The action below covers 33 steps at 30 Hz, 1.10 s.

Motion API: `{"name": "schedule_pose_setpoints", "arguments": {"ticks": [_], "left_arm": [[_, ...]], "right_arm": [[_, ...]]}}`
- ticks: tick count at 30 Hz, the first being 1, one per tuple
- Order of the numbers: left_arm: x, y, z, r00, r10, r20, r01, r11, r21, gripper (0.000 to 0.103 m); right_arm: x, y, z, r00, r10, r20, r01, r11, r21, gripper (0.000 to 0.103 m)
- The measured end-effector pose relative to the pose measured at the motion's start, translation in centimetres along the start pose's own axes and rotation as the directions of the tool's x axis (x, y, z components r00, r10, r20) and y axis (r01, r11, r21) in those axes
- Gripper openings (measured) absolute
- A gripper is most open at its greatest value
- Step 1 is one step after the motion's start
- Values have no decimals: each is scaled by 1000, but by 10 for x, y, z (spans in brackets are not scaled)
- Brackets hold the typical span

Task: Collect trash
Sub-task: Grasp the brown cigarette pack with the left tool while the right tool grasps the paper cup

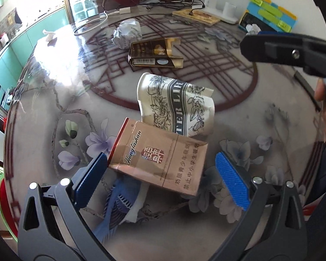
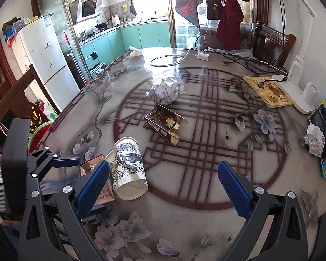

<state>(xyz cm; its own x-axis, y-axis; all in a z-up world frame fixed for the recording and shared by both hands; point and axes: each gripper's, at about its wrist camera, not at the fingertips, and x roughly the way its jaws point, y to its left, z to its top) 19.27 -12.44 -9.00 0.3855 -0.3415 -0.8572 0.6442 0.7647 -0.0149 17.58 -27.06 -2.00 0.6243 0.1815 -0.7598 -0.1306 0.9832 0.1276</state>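
- Left wrist view: the left gripper [image 1: 160, 174] is spread wide, with the tan cigarette pack [image 1: 160, 161] sitting right between its blue pads. The left pad looks to be just at the pack's edge, the right pad is near but apart. Nothing is clamped; it reads like it's lining up to pinch the pack across its short side.
- Just beyond the pack lies the crushed paper cup [image 1: 173, 104], on its side and touching or overlapping the pack's far edge, so a grab here could nudge the cup too.
- Farther out on the glass-topped table [image 1: 260, 117] are the torn dark carton [image 1: 154, 53] and a crumpled paper ball [image 1: 127, 33]. All trash, all still lying loose.
- The right gripper [image 1: 278, 47] pokes in from the upper right, above the table, holding nothing.
- Right wrist view: the right gripper [image 2: 163, 187] is also wide open and empty, hanging over bare tabletop. The cup [image 2: 128, 169] sits just beside its left pad, not between the pads.
- The left gripper [image 2: 60, 162] shows at the left edge, down by the tan pack [image 2: 93, 165].
- Another paper wad [image 2: 314, 140] rests far right against a phone [image 2: 322, 130], plus a tissue [image 2: 135, 51] at the far edge. No bin is visible, so where this stuff goes is anyone's guess.
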Motion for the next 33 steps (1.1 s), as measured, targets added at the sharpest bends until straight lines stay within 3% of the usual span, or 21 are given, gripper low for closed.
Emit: {"name": "schedule_pose_setpoints", "arguments": {"ticks": [5, 9, 17, 25, 33], "left_arm": [[5, -5, 2, 999, 49, 4, -50, 996, 71, 98], [3, 0, 5, 997, 76, 17, -77, 994, 73, 98], [13, 10, 13, 998, 45, -44, -38, 987, 154, 98], [19, 14, 5, 997, 48, -66, -38, 988, 153, 95], [10, 30, 3, 997, 55, -53, -51, 996, 78, 94]], "right_arm": [[9, 2, -1, 1000, 10, -21, -10, 1000, -5, 96], [13, 6, 0, 999, 23, -28, -23, 1000, -7, 96], [19, 5, 0, 999, 31, -41, -31, 1000, -4, 96], [28, 10, -1, 997, 39, -61, -41, 999, -18, 96], [40, 19, -2, 996, 42, -81, -46, 998, -42, 96]]}}
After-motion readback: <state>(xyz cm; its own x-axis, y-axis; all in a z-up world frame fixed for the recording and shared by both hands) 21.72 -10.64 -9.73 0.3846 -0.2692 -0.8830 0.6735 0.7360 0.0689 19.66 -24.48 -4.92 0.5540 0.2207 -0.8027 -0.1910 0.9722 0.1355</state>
